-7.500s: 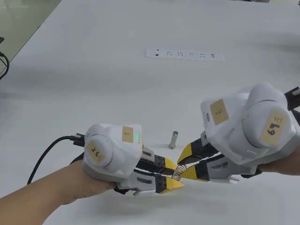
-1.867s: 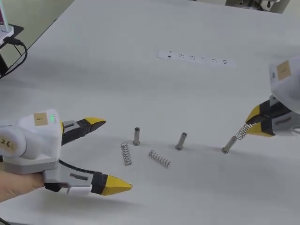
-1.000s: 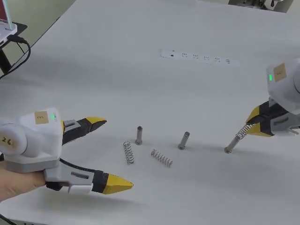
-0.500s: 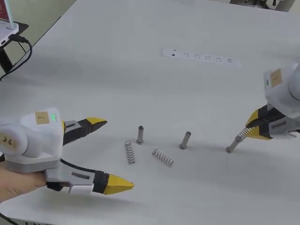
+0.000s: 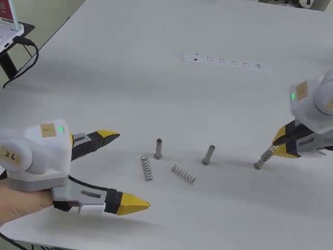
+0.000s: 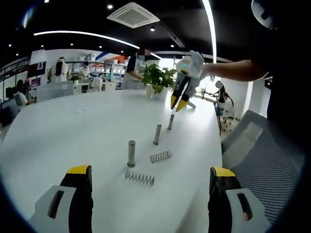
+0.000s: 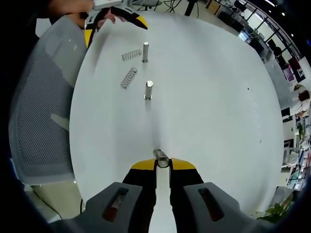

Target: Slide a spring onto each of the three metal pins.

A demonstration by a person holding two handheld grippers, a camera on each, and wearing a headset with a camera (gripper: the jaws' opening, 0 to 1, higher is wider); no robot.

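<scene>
The right gripper (image 7: 163,163) has its jaws pinched shut on a spring (image 5: 268,153) threaded over the top of the rightmost pin (image 5: 258,164), which leans with its foot on the table (image 5: 156,78). If the push runs off the pin's axis, the coils may snag and buckle, or the pin may tip flat and shed the spring. The left gripper (image 5: 131,171) hangs with jaws wide apart and empty beside two loose springs (image 5: 146,167) and two bare upright pins (image 5: 158,149), where a careless sweep could knock a pin over.
</scene>
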